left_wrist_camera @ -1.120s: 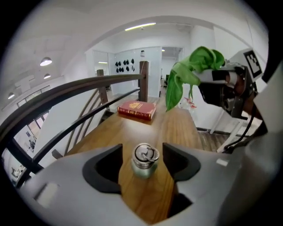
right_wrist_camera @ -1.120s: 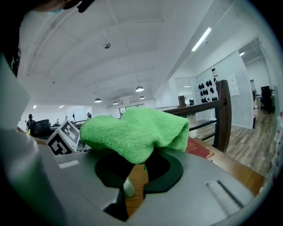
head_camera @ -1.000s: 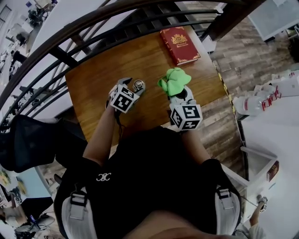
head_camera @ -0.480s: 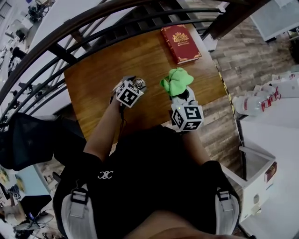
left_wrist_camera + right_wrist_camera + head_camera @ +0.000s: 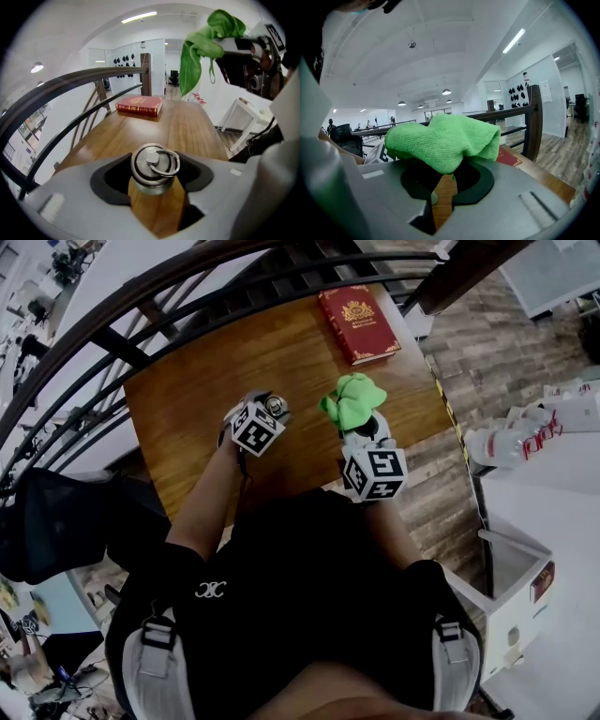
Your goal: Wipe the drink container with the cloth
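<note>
Near the middle of a brown wooden table, held in the left gripper: a small drink container with a round silver metal cap and a ring handle. Jaws closed in on it from both sides, black pads flanking the cap. Cap upright, rising just above the pads, ring lying flat on top. Brown below the cap, between the jaws; whether body or tabletop, cannot tell.

To the right of the drink container, in the right gripper: a bright green microfibre cloth. Jaws drawn nearly together on a lower fold, the rest bunched in a loose lump on top of them. From the left gripper view, raised above the tabletop, with a long tail hanging down. Beside the container but apart from it, not touching.

At the far right of the table, lying flat: a red hardcover book with gold ornament on the cover. Well apart from both grippers.

Along the far and left sides of the table: a dark curved railing with slanted bars. To the right of the table, grey-brown plank floor.

At the near edge, a person in a black top, forearms reaching out to the two grippers, a marker cube on each.
</note>
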